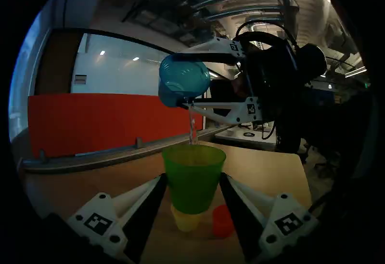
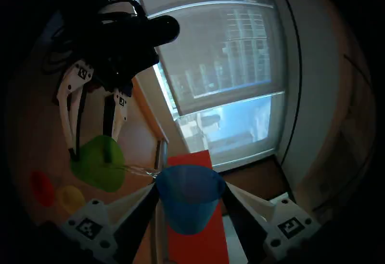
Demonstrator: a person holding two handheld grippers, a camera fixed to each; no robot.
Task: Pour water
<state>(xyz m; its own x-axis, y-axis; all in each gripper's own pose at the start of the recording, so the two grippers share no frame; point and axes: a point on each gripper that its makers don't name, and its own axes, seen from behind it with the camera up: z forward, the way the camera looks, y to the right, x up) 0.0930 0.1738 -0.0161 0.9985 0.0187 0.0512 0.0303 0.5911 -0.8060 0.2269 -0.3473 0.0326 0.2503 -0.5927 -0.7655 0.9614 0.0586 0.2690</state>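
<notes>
Left tongs [image 1: 193,177] tight on green cup [image 1: 194,191]; right tongs [image 2: 190,187] tight on tipped blue cup [image 2: 188,208]; thin trickle [image 1: 193,129]

White, tapering fingers [image 1: 139,201] with black inner faces mark the near left gripper [image 1: 193,175], each base bearing a square black-and-white tag [image 1: 97,223] and dark screws [image 1: 114,238]. The far right gripper [image 1: 185,78] has matching fingers and tags, looping black cables [image 1: 260,23] and a black body [image 1: 274,71], possibly a camera housing.

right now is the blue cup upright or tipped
Tipped. The blue cup lies nearly on its side above the green cup, and a thin stream of water runs from its rim into it.
</notes>
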